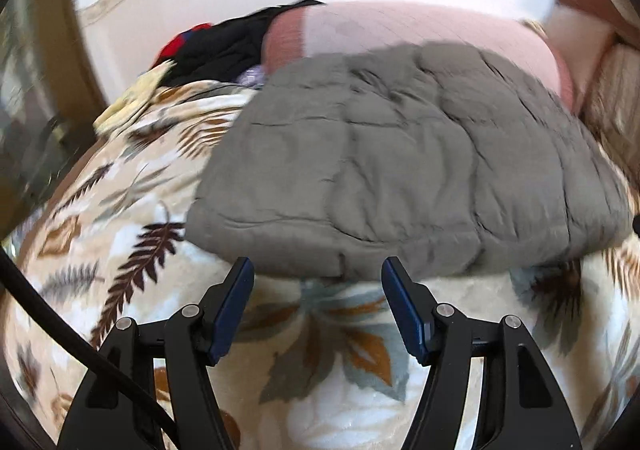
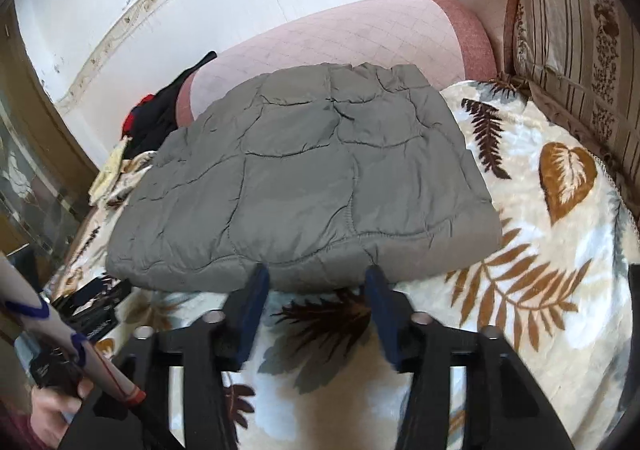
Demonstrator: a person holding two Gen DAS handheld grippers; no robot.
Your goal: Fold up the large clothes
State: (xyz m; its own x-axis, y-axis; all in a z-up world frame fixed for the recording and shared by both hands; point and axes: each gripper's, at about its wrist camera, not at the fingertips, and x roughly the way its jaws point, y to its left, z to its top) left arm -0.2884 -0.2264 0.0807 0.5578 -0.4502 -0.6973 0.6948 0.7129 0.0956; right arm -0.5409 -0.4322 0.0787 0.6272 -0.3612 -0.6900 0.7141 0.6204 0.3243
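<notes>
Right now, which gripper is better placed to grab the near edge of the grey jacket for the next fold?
Right. The right gripper has its jaws at the near hem of the grey quilted jacket, framing a stretch of it. The left gripper also faces that edge, but its view is blurred. Both are empty.

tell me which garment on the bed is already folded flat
The grey quilted jacket, a neat flat rectangle on the leaf-print blanket; the black and red clothes lie bunched behind it.

Left tongs [image 1: 318,270] and right tongs [image 2: 318,276] — both parted, empty, angled downward.
</notes>
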